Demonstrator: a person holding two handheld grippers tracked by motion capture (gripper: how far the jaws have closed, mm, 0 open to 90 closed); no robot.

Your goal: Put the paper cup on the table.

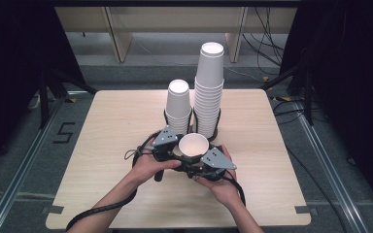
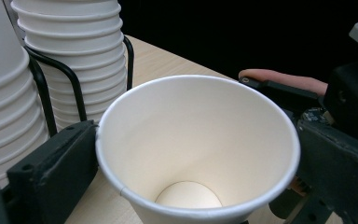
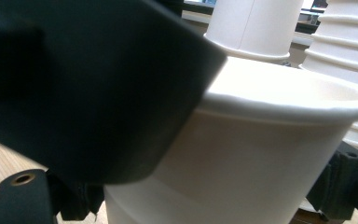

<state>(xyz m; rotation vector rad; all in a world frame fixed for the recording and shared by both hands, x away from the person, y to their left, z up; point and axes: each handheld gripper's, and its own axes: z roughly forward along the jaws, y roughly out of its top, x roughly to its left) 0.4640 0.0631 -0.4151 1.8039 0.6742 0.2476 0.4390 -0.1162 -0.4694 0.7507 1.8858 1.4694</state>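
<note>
**Paper cup out of the stacks, hand-over in progress**

Paper cup (image 1: 194, 144), white and empty, sits upright between my two grippers near the front middle of the wooden table (image 1: 116, 126), just in front of the two cup stacks in their black wire holder (image 1: 216, 127). So one cup is already separated; I judge that part done.

My left gripper (image 1: 172, 145) has its jaws spread wide on either side of the cup, and in the left gripper view I can't see the pads pressing the wall, so I read it as having let go. My right gripper (image 1: 201, 162) appears to pinch the cup: one dark jaw lies over the rim in the right gripper view.

What's left, as I judge it: carry the cup clear and set it down. The short stack (image 1: 178, 104) and tall stack (image 1: 209, 87) both hold many more.
</note>
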